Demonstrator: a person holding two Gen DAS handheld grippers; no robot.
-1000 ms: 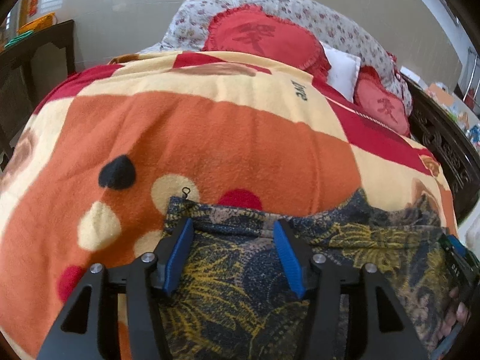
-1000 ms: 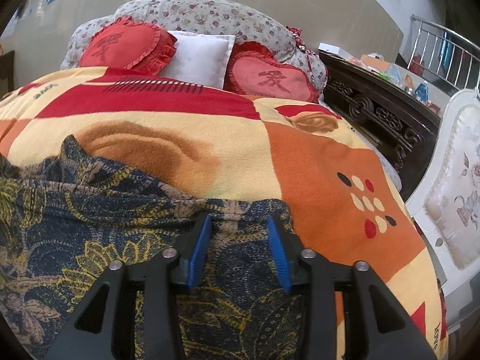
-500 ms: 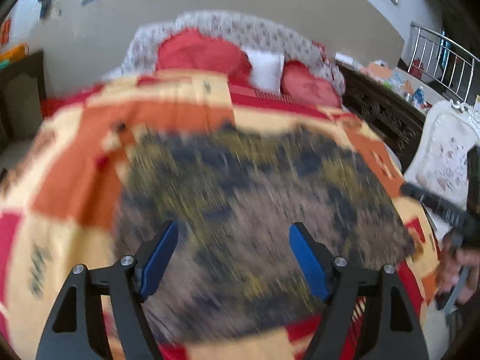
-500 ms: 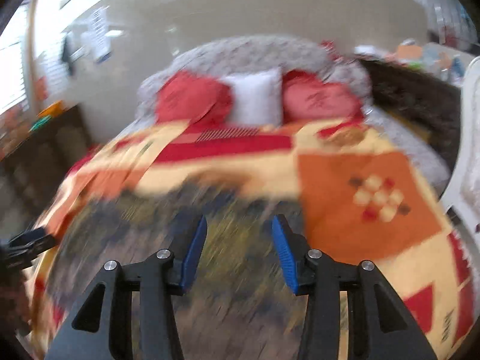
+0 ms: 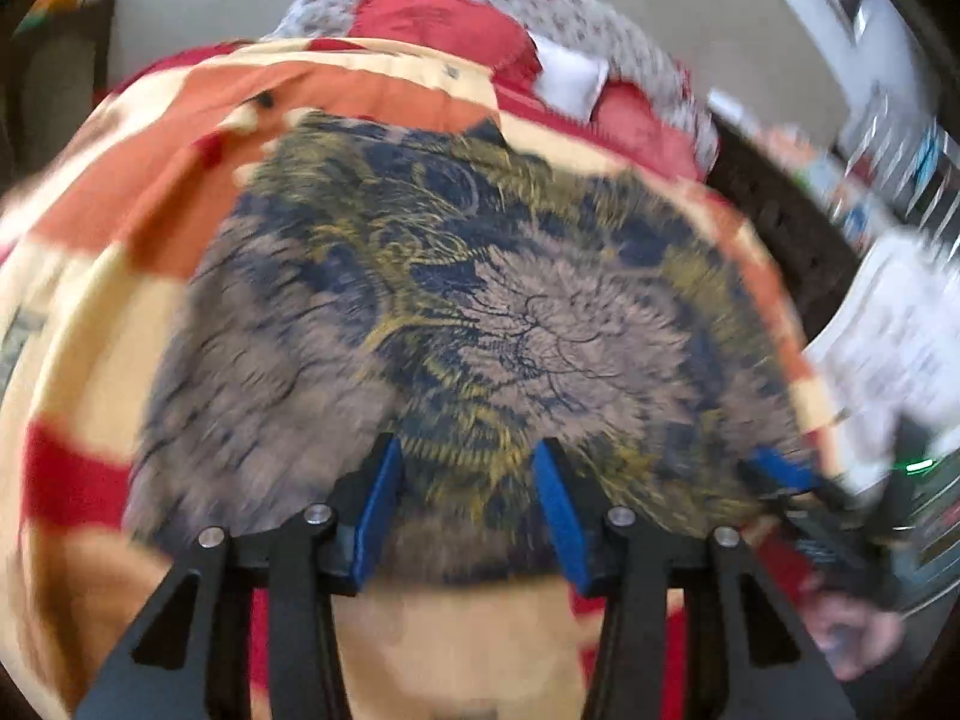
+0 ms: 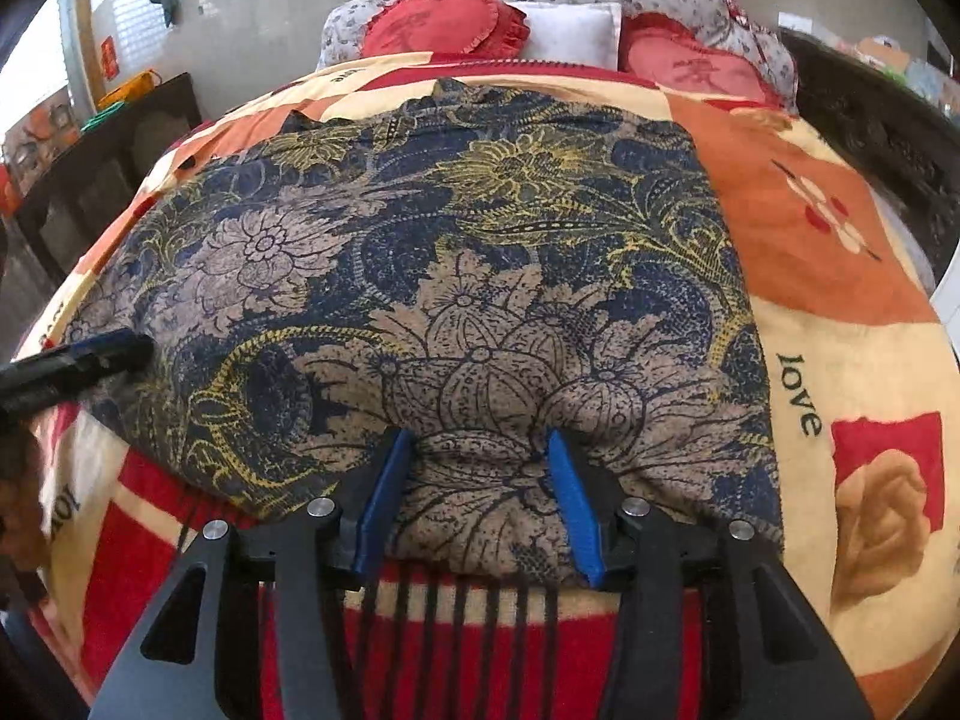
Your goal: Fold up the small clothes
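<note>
A dark blue, tan and yellow flower-print garment lies spread flat on the bed's orange, cream and red blanket, its near hem toward both cameras. The right tool is set over that hem with a bulge of the cloth between its blue pads; the jaws are opening, and it is hard to tell whether the pads still pinch the fabric. The left tool reaches over the same hem further along, the garment's edge between its blue pads, jaws closing; the left view is blurred, so a firm grip cannot be confirmed. Red heart cushions and a white pillow sit at the headboard.
</note>
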